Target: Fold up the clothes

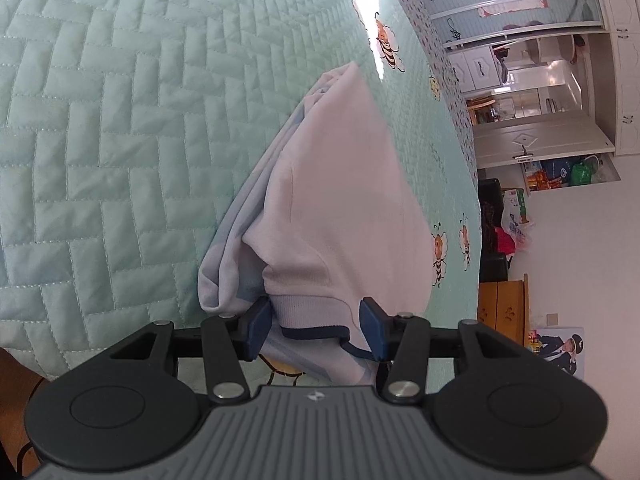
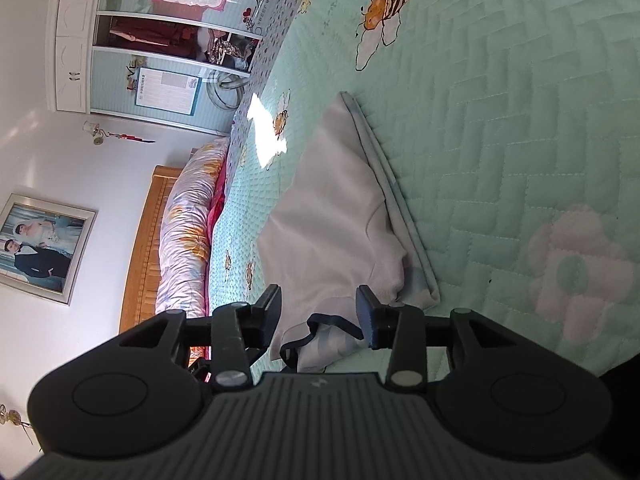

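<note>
A pale pink garment (image 1: 340, 200) with a light blue layer under it lies folded into a long strip on the mint green quilted bedspread (image 1: 120, 120). Its ribbed hem with navy trim (image 1: 312, 334) sits between the blue pads of my left gripper (image 1: 315, 328), whose jaws stand wide apart and open around it. In the right wrist view the same garment (image 2: 332, 220) stretches away from me. A crumpled navy-trimmed edge (image 2: 308, 330) lies between the spread fingers of my right gripper (image 2: 319, 316), which is open and not pinching the cloth.
The bedspread (image 2: 500, 140) has bee and flower prints. A rolled floral duvet (image 2: 188, 232) lies against the wooden headboard (image 2: 144, 248). A wardrobe (image 2: 160, 40) and a framed photo (image 2: 40, 240) stand beyond the bed. An open door (image 1: 540, 140) and a wooden cabinet (image 1: 504, 304) lie past the bed's edge.
</note>
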Available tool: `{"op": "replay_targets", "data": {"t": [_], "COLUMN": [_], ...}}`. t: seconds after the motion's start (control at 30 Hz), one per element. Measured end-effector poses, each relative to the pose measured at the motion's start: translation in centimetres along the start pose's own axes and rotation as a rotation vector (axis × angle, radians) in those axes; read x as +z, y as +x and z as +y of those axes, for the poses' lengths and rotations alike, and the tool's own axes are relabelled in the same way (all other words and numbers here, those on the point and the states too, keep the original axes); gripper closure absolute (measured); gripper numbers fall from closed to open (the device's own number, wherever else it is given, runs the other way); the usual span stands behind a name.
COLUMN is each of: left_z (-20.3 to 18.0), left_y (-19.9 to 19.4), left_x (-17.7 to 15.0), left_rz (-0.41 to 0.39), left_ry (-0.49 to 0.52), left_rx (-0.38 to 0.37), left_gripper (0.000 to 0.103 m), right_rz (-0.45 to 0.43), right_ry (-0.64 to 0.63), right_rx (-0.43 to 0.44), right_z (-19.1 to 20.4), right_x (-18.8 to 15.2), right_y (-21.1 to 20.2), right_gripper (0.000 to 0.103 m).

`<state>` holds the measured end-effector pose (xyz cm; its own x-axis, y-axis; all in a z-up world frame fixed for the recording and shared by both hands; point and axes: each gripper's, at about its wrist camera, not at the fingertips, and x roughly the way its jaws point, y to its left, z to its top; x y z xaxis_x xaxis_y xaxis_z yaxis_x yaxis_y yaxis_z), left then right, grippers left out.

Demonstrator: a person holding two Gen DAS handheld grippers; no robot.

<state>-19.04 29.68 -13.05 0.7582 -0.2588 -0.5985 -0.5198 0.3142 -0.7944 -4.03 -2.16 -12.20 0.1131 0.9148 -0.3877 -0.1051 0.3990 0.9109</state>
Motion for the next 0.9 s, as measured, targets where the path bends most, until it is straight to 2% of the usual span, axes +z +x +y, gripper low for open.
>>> {"op": "replay_targets", "data": {"t": [0.17,0.23,0.3,0.4,0.5,0.6,0.7,0.8,0.9], "left_z": [0.4,0.5,0.7,0.4,-0.2,0.1,0.4,0.7,0.5], "left_y": [0.2,0.4,0.5,-0.2,-0.7,-0.5,-0.3,-0.1,0.2], "left_x": [-1.0,-1.1,-0.9,-1.3,-1.7,-1.5,-1.3,-1.2,-1.3], "left_rz": [-0.034,-0.036,-0.019,-0.001,0.031,0.037,0.043,0.045,0.043], "left_ry": [-0.028,-0.025,-0.003,0.045,0.129,0.141,0.152,0.162,0.180], "left_rx": [-0.014,-0.017,-0.018,-0.019,0.018,0.032,0.045,0.057,0.065], "left_gripper": [0.051,0.058,0.089,0.098,0.099,0.099,0.098,0.098,0.098], "right_rz": [0.011,0.006,0.004,0.005,0.008,0.010,-0.015,-0.020,0.024], "right_ry": [0.009,0.012,0.018,0.015,0.003,-0.008,-0.079,-0.126,-0.095], "right_rx": [-0.017,-0.023,-0.027,-0.049,-0.071,-0.093,-0.119,-0.051,0.047], "right_z": [-0.4,-0.6,-0.9,-1.2,-1.5,-1.3,0.3,2.1,2.2], "right_x": [-0.3,-0.3,-0.3,-0.4,-0.3,-0.1,0.1,0.3,0.5], "right_y": [0.6,0.7,0.7,0.6,0.3,0.2,-0.1,0.3,2.2], "right_gripper": [0.056,0.056,0.055,0.055,0.055,0.055,0.054,0.054,0.051]}}
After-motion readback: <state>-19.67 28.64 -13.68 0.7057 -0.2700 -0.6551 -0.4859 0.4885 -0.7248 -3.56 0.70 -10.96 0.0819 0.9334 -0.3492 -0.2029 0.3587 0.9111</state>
